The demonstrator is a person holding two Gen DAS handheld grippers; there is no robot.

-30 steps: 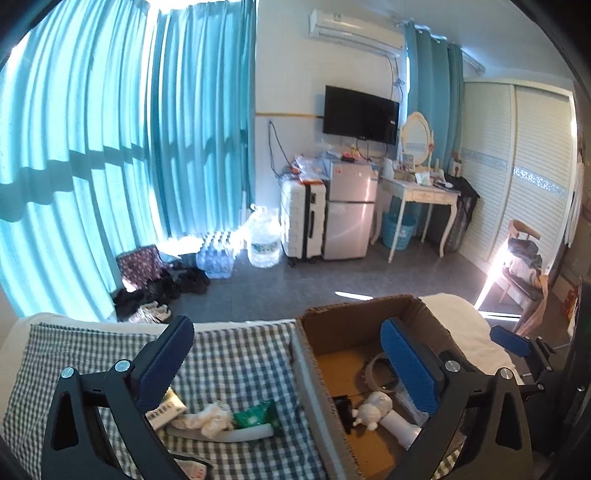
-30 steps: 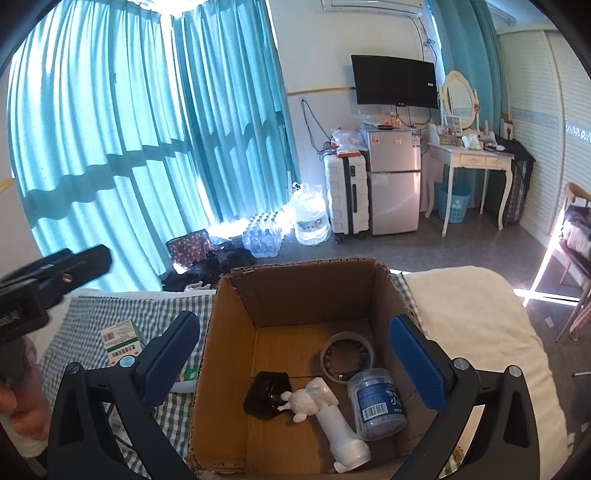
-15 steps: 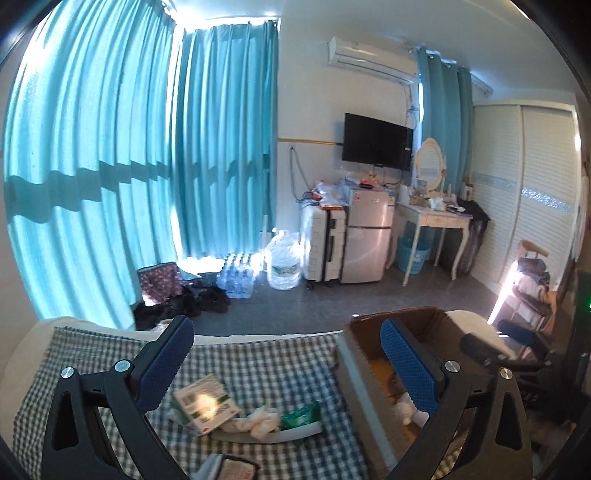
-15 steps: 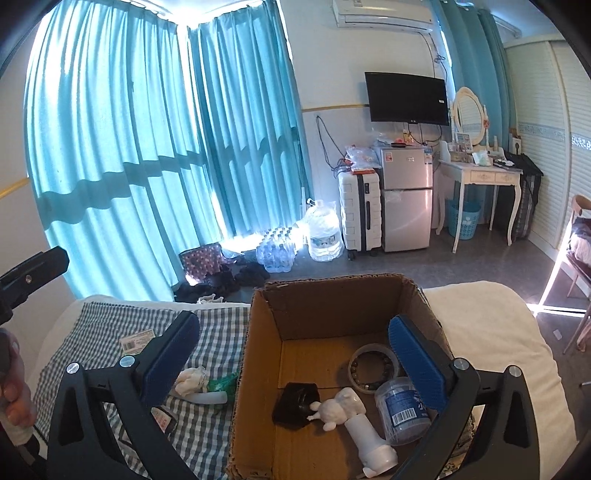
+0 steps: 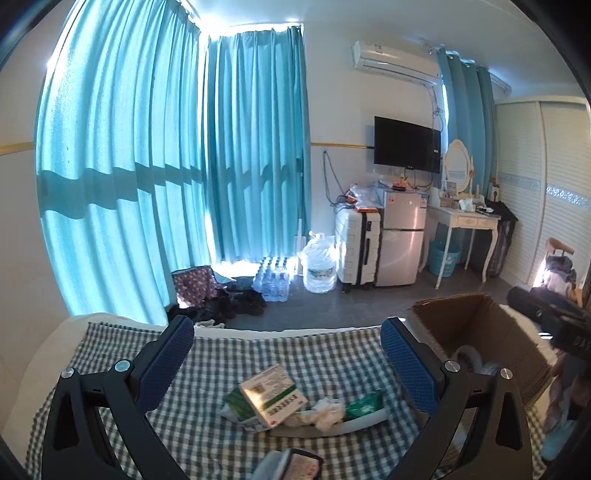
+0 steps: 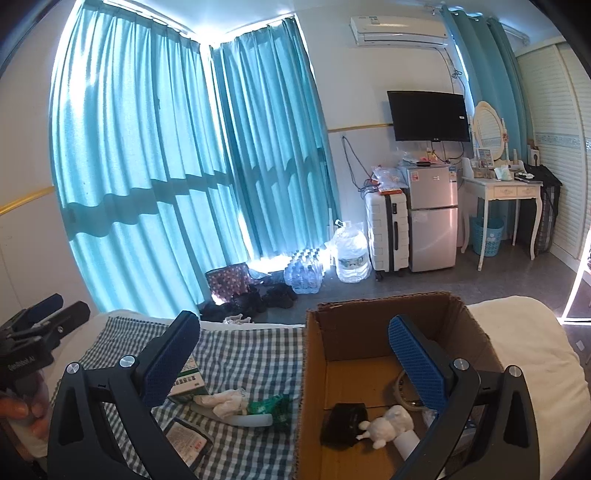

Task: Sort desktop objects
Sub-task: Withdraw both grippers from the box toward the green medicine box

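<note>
Two wide-open tongs (image 5: pixel 288 354) (image 6: pixel 295 354) over checked cloth (image 5: pixel 258 350), corrugated cardboard box (image 6: pixel 384 332).

I am working in a lived-in bedroom of a home. Evidence: teal floor-length curtains (image 6: pixel 192 158) cover the windows; an air conditioner (image 6: pixel 399 26) and a television (image 6: pixel 428 116) are mounted on the wall; a white suitcase (image 6: pixel 388 230) stands beside a small silver fridge (image 6: pixel 434 218); a white dressing table (image 6: pixel 504 192) carries an oval mirror (image 6: pixel 487 129); a large water jug (image 6: pixel 351 254) and shoes (image 6: pixel 264 297) sit on the floor.
</note>
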